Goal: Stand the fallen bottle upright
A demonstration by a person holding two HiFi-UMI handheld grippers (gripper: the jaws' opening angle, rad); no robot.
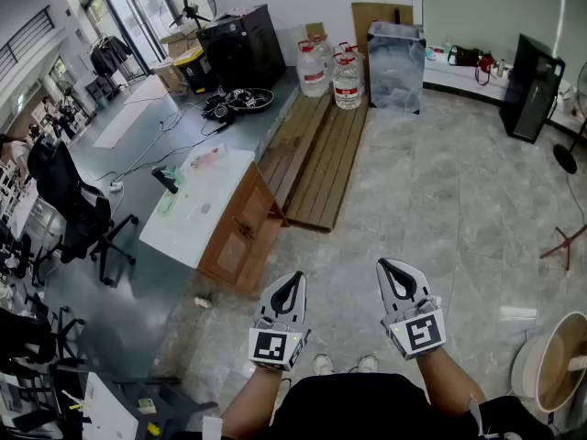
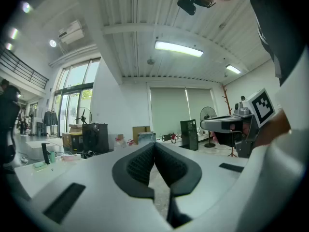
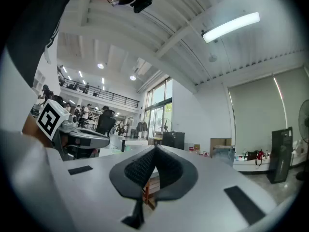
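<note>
Left gripper (image 1: 290,282): lower middle of the head view, held level over the floor. Its jaws are pressed together with nothing between them.
Right gripper (image 1: 393,271): just right of the left one, also level. Its jaws are pressed together and it is empty.
Bottle (image 1: 167,203): judged to be the pale green item lying flat on the white tabletop (image 1: 215,214), left of centre in the head view. It is too small to confirm. It lies just beside a dark upright item (image 1: 165,180).
Separation: both grippers are well apart from the tabletop and nothing is touched.
Stage: approach not begun and the bottle is not yet stood up.
Handling, judged: a small plastic bottle, probably light and smooth-sided. It is likely to roll or skid on the slick tabletop if nudged. Thin walls may give under a hard squeeze.
Hold point, judged: across the body near the middle or toward the neck, jaws square to its long axis, then pivot it onto its base.
Risk: knocking over the dark item beside it, or pushing the bottle off the near edge.
Other items: large water jugs (image 1: 347,81) on the floor at upper centre, not part of the task.
</note>
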